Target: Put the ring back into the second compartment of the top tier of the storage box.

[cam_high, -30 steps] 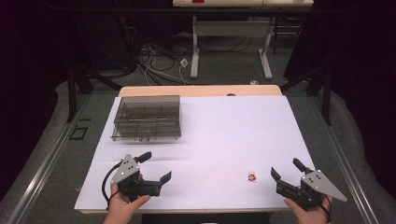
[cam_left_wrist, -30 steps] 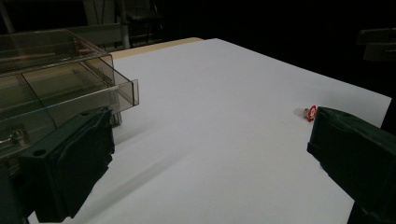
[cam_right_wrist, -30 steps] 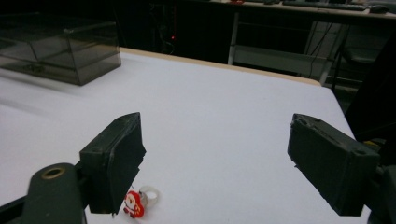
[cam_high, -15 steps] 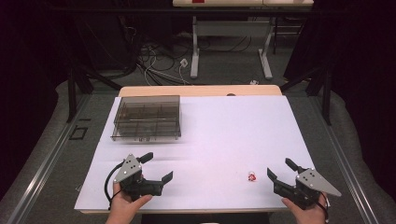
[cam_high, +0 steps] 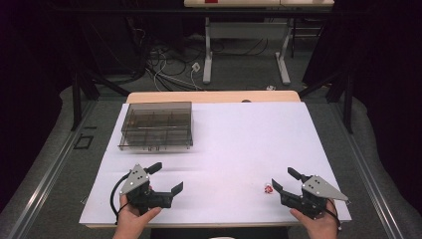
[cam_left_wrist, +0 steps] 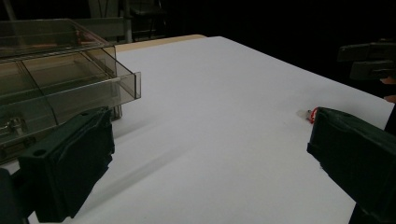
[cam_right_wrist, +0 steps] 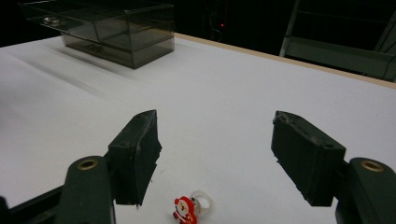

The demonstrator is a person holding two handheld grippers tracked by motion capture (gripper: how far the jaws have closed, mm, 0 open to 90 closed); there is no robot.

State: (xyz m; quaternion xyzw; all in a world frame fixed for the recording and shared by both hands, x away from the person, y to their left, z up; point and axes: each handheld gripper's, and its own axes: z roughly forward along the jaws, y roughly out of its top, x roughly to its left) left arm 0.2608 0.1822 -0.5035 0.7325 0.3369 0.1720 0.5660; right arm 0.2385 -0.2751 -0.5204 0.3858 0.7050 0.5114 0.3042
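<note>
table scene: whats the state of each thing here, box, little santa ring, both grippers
clear plastic box: lid shut, resting on the white table sheet, untouched
santa ring: lying on the sheet, low between the right gripper's jaws, not gripped
right gripper: open, jaws have just been closing
left gripper: open, nothing between the jaws

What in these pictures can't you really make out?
- Santa ring: the right gripper view's bottom edge cuts it off; a tiny red speck in the high view; half hidden behind the left tongs' jaw in the left gripper view.
- Box: smoky walls blur its compartments; contents too small to tell.
- Right tongs: have just been closing, jaws apart, nothing gripped.
</note>
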